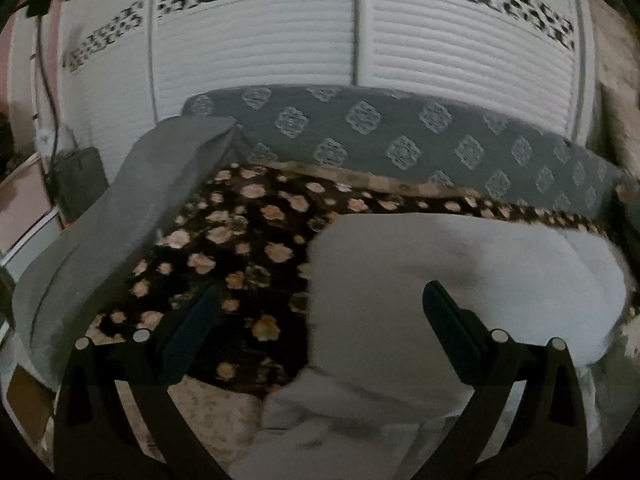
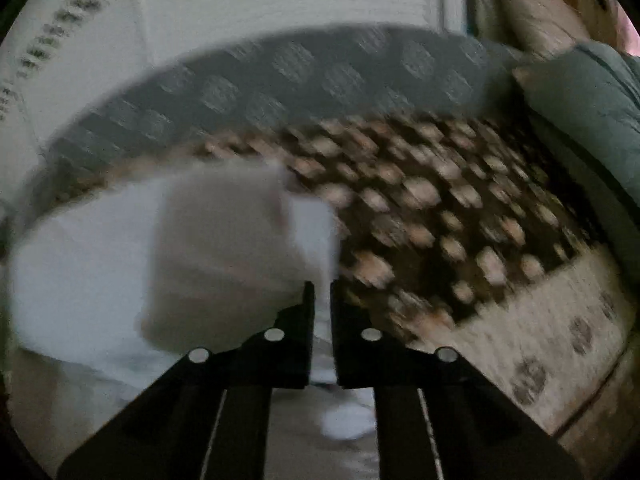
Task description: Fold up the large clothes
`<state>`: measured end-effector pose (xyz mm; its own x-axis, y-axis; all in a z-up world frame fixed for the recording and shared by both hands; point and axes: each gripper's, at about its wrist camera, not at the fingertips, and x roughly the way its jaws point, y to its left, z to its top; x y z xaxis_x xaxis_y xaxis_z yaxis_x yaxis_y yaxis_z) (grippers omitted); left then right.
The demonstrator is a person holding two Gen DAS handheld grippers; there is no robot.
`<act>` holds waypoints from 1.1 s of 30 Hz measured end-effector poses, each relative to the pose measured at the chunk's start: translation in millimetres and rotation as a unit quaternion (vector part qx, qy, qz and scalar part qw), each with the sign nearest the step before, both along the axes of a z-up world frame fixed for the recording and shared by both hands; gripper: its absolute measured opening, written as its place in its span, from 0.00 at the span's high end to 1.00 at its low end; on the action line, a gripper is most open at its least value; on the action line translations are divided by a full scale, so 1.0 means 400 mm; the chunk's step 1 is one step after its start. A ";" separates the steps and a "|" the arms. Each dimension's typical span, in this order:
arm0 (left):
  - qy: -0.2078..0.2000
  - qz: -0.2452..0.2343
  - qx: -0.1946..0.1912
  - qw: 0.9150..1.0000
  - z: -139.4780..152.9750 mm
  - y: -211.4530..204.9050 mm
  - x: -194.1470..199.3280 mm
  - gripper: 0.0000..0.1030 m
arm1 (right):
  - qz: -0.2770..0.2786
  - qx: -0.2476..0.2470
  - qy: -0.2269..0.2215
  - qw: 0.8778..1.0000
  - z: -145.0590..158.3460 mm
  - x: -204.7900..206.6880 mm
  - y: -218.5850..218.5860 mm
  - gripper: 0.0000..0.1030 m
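Right wrist view is smearing heavily: floral blanket (image 2: 432,216) pattern unreadable. White garment (image 1: 460,280) is running off the lower edge.

A dark floral blanket (image 1: 240,248) covers a bed, with a grey patterned bolster (image 1: 400,136) along its far edge, a grey pillow (image 1: 120,216) leaning beside it, and white louvred doors (image 1: 256,48), possibly a wardrobe, behind.

white garment (image 1: 460,280) | partly folded, bunched | lying on dark floral blanket (image 1: 240,232), one corner raised
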<state>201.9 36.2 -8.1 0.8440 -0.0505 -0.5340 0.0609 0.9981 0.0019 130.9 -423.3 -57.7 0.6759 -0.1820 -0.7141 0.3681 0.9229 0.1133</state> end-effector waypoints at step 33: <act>0.089 -0.068 0.072 0.991 -0.253 -0.197 0.147 0.03 | 0.162 -0.043 0.004 0.986 -0.119 0.150 0.259 0.01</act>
